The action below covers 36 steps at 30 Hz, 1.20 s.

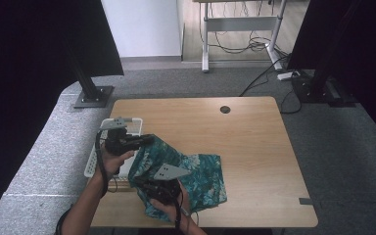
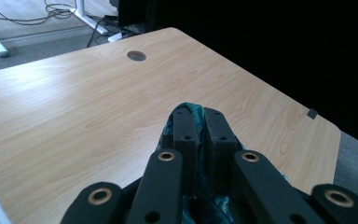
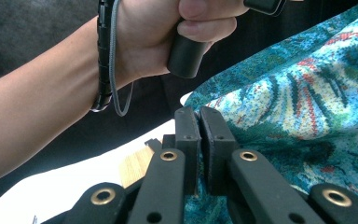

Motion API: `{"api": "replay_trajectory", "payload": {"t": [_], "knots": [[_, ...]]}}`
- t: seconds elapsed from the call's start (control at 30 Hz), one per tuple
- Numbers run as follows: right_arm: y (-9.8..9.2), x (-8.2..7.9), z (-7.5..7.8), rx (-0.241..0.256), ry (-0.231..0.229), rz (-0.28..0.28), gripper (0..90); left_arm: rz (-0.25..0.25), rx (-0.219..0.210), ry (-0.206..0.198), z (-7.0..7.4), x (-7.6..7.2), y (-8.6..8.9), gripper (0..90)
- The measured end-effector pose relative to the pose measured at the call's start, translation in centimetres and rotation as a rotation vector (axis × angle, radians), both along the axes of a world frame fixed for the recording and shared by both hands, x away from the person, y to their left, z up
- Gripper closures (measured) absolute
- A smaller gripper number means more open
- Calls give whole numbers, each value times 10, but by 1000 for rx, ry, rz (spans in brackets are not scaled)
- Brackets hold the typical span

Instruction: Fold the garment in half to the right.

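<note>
Teal patterned cloth (image 1: 191, 174) lies bunched on the near left part of the wooden table (image 1: 245, 132), just beside a white basket (image 1: 94, 159) at the table's left edge, and it seems pinched at two places so that it can be lifted and spread or folded. Left gripper (image 1: 144, 141) has its jaws closed on a raised fold of the fabric, the left hand (image 1: 113, 160) wrapped round its handle and pointing it rightward, while the right gripper (image 1: 144, 185), held from the near edge by the right hand (image 1: 174, 205), clamps the cloth's near left edge with its jaws pressed together
</note>
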State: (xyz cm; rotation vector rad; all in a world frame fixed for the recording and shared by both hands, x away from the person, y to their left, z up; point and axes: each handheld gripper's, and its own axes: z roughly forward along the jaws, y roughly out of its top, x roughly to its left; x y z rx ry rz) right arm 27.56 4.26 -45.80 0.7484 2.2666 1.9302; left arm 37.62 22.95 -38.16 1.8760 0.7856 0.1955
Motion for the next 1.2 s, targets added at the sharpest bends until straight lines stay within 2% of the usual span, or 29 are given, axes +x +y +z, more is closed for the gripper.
{"api": "replay_trajectory", "payload": {"t": [0.3, 0.77, 1.03, 1.2], "knots": [[-14, -3, -2, -18, 11, -8, 864, -17, 3, 6, -5, 0, -11, 840], [-25, -6, -1, -3, 11, -16, 864, -28, 4, 0, -2, -1, -22, 840], [-20, -6, 1, 1, 5, -9, 865, -25, 8, -13, 5, -4, -17, 840], [-9, -5, 10, -5, -11, 3, 864, -14, 2, -27, 13, -6, -8, 840]]}}
